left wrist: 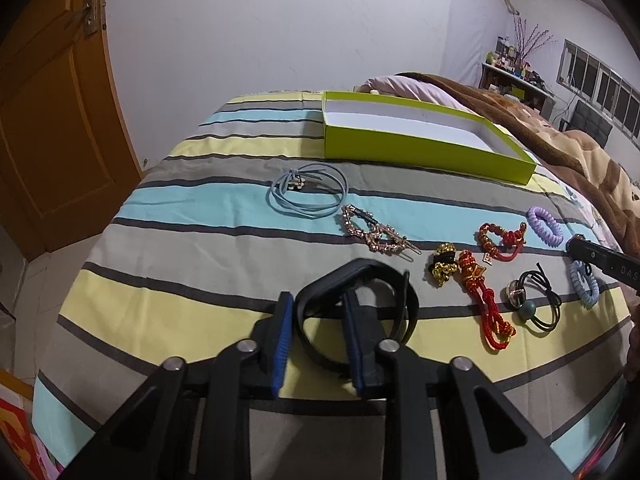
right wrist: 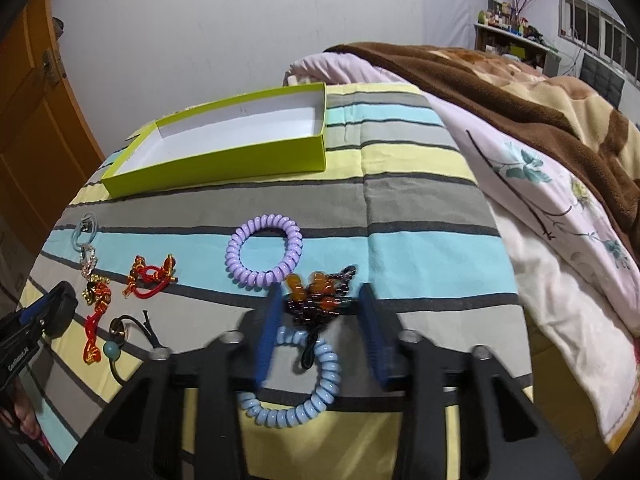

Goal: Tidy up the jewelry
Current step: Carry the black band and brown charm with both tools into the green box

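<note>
Striped bedsheet in yellow, grey and light blue covering the bed, with a shallow lime-green cardboard box sitting open and white inside toward the far end. Jewelry scattered on the sheet nearer the camera – a thin grey-blue cord loop with a small flower charm, a rhinestone hair clip, a gold-and-black beaded piece, two red knotted cord bracelets, a black elastic hair tie with a teal bead, a lilac spiral hair tie. Left gripper with blue-padded fingers apart, straddling one side of a black band bracelet, not obviously clamped on it. Right gripper also apart – dark beaded bracelet with orange gourd beads and a light-blue spiral hair tie lying between the fingers, pads not pressing. Brown fleece blanket and floral pink quilt off to the right.
</note>
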Demonstrator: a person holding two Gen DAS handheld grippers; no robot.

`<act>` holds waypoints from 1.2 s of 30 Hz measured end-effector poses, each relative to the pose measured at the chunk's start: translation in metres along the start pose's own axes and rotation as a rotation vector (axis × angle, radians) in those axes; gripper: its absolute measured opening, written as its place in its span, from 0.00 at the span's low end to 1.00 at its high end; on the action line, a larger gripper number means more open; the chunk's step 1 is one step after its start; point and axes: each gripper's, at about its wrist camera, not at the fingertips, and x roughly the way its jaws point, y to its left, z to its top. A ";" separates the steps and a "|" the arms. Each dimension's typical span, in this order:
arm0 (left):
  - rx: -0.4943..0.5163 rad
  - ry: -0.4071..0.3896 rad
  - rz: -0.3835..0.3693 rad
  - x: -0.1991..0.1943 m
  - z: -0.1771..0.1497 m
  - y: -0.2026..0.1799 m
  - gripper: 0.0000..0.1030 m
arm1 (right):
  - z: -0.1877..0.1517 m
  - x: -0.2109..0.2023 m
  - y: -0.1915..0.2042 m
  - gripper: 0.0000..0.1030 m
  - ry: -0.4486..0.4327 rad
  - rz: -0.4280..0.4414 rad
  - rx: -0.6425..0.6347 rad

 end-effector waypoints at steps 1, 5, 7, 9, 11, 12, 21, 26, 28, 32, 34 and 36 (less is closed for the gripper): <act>0.001 0.000 0.000 0.000 0.000 0.000 0.22 | 0.000 0.000 0.000 0.32 -0.001 0.002 -0.001; 0.001 -0.003 -0.005 -0.001 0.001 0.001 0.20 | 0.002 -0.003 0.001 0.26 -0.013 0.007 0.001; 0.000 -0.009 -0.011 -0.002 0.001 0.002 0.18 | 0.002 -0.005 0.001 0.25 -0.017 0.011 0.000; -0.003 -0.015 -0.018 -0.005 0.002 0.002 0.17 | 0.003 -0.008 0.002 0.21 -0.026 0.018 -0.004; -0.009 -0.022 -0.030 -0.008 0.003 0.004 0.15 | 0.003 -0.013 0.003 0.19 -0.036 0.024 -0.006; -0.009 -0.025 -0.033 -0.009 0.004 0.004 0.15 | 0.003 -0.014 0.004 0.19 -0.040 0.027 -0.010; -0.013 -0.046 -0.047 -0.023 0.005 0.005 0.15 | 0.002 -0.031 0.005 0.15 -0.075 0.061 -0.017; -0.005 -0.064 -0.058 -0.032 0.010 0.000 0.15 | 0.006 -0.042 0.006 0.15 -0.097 0.088 -0.018; 0.002 -0.072 -0.062 -0.035 0.014 -0.002 0.15 | 0.010 -0.046 0.008 0.15 -0.109 0.093 -0.026; 0.017 -0.088 -0.079 -0.037 0.026 -0.008 0.15 | 0.019 -0.051 0.014 0.15 -0.122 0.120 -0.041; 0.033 -0.102 -0.077 -0.036 0.035 -0.013 0.15 | 0.025 -0.052 0.018 0.15 -0.131 0.131 -0.055; 0.043 -0.113 -0.081 -0.035 0.045 -0.018 0.15 | 0.034 -0.051 0.025 0.15 -0.140 0.142 -0.075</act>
